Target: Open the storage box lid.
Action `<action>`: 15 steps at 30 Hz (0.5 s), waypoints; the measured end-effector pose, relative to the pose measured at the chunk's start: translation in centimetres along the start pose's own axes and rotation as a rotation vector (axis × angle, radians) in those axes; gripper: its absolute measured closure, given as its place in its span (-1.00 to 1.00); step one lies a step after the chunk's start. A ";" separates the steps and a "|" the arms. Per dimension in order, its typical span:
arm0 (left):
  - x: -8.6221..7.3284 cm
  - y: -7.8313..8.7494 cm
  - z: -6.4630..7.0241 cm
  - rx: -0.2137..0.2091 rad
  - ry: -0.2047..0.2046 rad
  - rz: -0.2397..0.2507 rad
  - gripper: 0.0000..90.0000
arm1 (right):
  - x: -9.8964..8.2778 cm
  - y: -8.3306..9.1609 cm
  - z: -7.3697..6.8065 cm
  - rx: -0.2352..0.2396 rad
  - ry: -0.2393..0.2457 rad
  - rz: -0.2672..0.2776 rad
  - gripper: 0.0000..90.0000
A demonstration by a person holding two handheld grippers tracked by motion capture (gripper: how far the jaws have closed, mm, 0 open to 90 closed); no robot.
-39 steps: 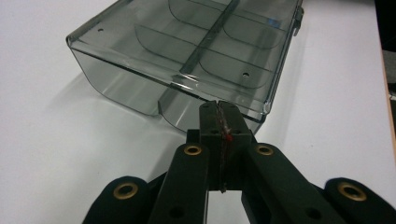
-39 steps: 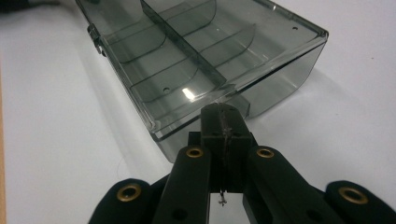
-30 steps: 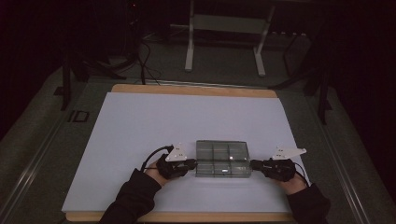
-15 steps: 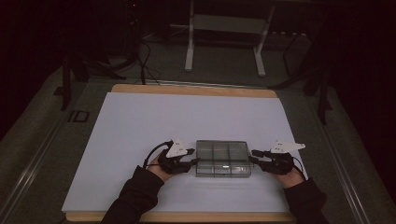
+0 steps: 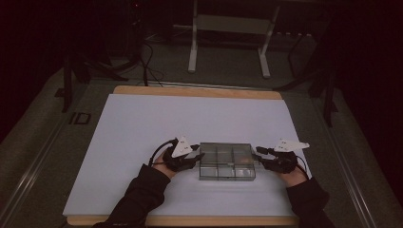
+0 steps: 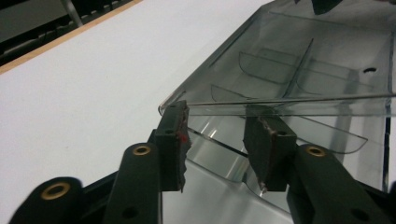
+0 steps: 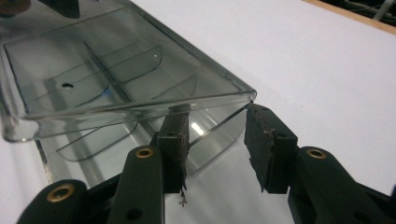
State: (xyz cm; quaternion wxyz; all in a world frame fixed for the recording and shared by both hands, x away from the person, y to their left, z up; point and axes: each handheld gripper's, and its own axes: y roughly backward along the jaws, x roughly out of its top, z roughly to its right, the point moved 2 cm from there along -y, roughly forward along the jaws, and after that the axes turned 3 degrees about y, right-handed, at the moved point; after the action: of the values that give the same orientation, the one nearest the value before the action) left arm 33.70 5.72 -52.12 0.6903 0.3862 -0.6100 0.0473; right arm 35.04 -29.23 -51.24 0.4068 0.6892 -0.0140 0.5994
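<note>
A clear plastic compartment box lies on the white table top, near the front edge. My left gripper is at the box's left end and my right gripper at its right end. In the left gripper view the open gripper has its jaw tips right under the overhanging rim of the box. In the right gripper view the gripper also stands open, with its tips at the rim of the box near a corner. The compartments look empty.
The white sheet covers a wooden board whose edge shows at the back. Beyond the table, a white metal stand and dark cables are on the floor. Dark sleeves reach in from the bottom.
Both grippers have moved a little forward and closed in on the box's ends, their grey plates tipping up. The box has stayed in place.
</note>
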 end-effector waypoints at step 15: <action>0.6 -0.8 -0.6 0.015 0.025 0.026 0.50 | 0.7 -0.6 0.4 -0.019 0.009 0.002 0.59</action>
State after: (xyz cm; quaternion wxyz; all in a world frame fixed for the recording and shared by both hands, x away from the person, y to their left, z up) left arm 34.75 5.29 -51.94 0.6944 0.3825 -0.6059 0.0657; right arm 35.82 -28.73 -50.96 0.4130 0.6826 -0.0185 0.6026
